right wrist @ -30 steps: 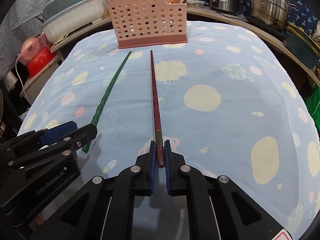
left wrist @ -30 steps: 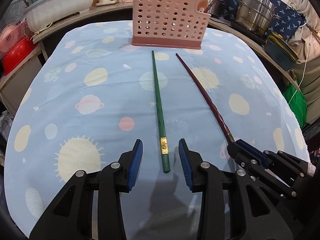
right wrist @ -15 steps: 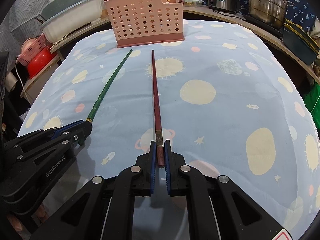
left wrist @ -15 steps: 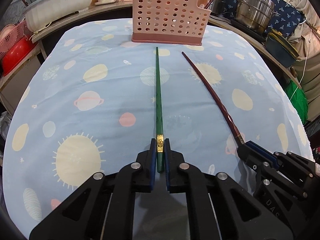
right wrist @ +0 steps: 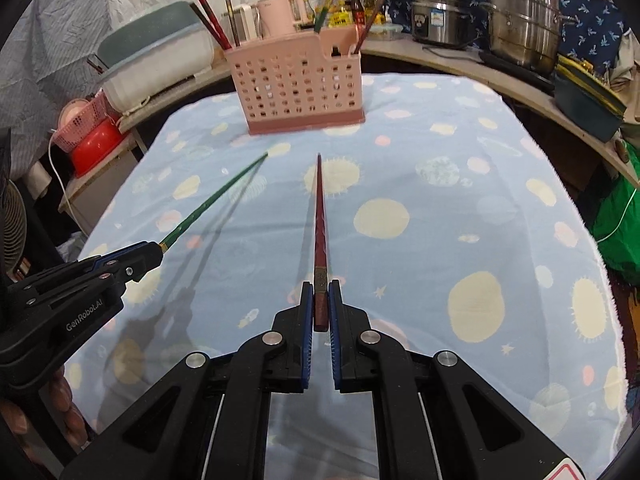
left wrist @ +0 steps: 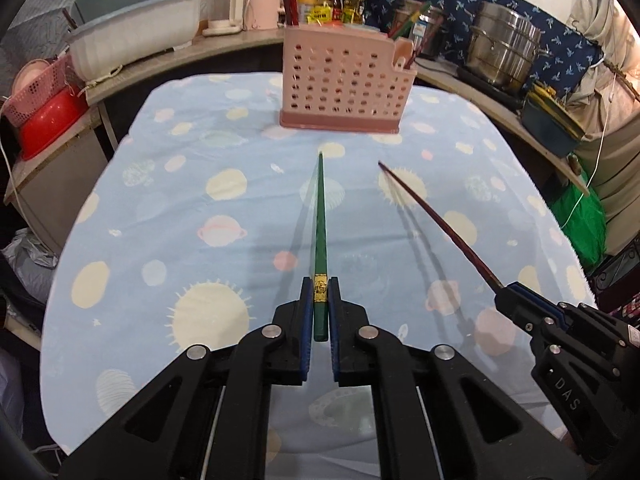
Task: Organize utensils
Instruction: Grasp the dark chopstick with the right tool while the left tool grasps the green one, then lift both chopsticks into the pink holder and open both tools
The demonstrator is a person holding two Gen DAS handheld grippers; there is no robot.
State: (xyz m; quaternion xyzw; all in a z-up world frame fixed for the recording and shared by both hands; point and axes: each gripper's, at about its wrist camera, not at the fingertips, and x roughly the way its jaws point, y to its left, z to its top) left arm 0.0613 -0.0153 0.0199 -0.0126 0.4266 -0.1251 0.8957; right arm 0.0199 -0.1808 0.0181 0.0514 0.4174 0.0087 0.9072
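Clamping the green chopstick (left wrist: pixel 320 240) butt, left gripper (left wrist: pixel 320 312) pads.

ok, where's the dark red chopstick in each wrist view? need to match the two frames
Left wrist view: the dark red chopstick runs diagonally at right of centre, its end clamped in the right gripper at lower right.
Right wrist view: the same chopstick stands dead centre, pinched between that gripper's blue pads, tip towards the back.
Shared landmark: the pink perforated plastic utensil basket at the far end of the table.
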